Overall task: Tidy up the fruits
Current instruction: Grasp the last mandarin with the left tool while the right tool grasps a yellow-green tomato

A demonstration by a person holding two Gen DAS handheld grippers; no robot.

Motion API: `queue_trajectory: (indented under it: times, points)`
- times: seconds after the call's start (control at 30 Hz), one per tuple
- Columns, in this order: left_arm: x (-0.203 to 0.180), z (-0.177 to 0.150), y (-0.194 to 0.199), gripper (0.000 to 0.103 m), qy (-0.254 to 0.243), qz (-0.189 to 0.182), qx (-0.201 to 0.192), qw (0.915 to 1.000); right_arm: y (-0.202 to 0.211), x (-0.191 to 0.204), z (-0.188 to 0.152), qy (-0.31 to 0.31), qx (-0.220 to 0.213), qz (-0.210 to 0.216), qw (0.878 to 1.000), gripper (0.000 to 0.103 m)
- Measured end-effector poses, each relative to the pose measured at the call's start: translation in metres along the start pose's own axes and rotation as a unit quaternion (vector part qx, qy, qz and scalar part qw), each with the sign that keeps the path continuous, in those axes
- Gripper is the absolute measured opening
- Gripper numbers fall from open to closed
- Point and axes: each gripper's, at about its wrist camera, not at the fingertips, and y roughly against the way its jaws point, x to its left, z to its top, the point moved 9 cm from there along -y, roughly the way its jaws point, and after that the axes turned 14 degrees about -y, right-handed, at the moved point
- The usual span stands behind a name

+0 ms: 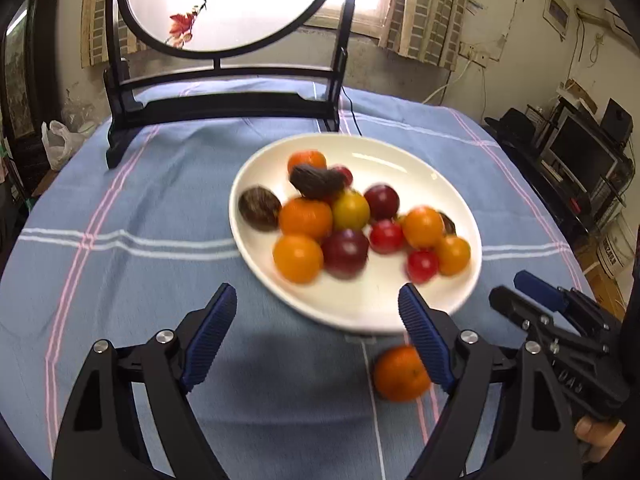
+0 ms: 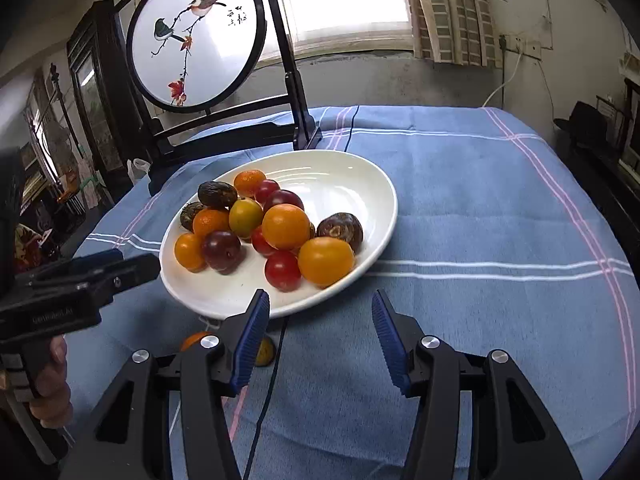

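White oval plate (image 2: 356,184) sits mid-worktop on blue checked cloth (image 2: 480,208), heaped with small fruits (image 2: 285,226): orange, red, dark purple, brown. One loose orange fruit (image 1: 400,374) lies on the cloth just beside the plate's near rim, partly behind the left gripper's right finger. Left gripper (image 1: 318,336) jaws spread wide, nothing between them. Right gripper (image 2: 318,340) likewise spread and empty, over the cloth near the plate. Round painted screen (image 2: 196,36) stands behind.
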Motion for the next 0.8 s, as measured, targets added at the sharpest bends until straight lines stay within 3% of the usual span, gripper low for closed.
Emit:
queue_trajectory:
  times: [0.27,0.6,0.8]
  points:
    - [-0.037,-0.044,-0.016,0.081,-0.02,-0.02,0.048,0.9984,0.001,-0.035,-0.01,-0.058,0.013,-0.016,0.998,0.056]
    - [-0.066,-0.04,-0.025,0.081,-0.047,-0.029,0.043,0.9976,0.003,-0.041,-0.01,-0.055,0.009,-0.018,0.998,0.056]
    - [-0.082,-0.045,-0.029,0.069,-0.066,-0.056,0.05,0.995,0.006,-0.038,-0.008,-0.049,0.006,-0.014,0.999,0.056]
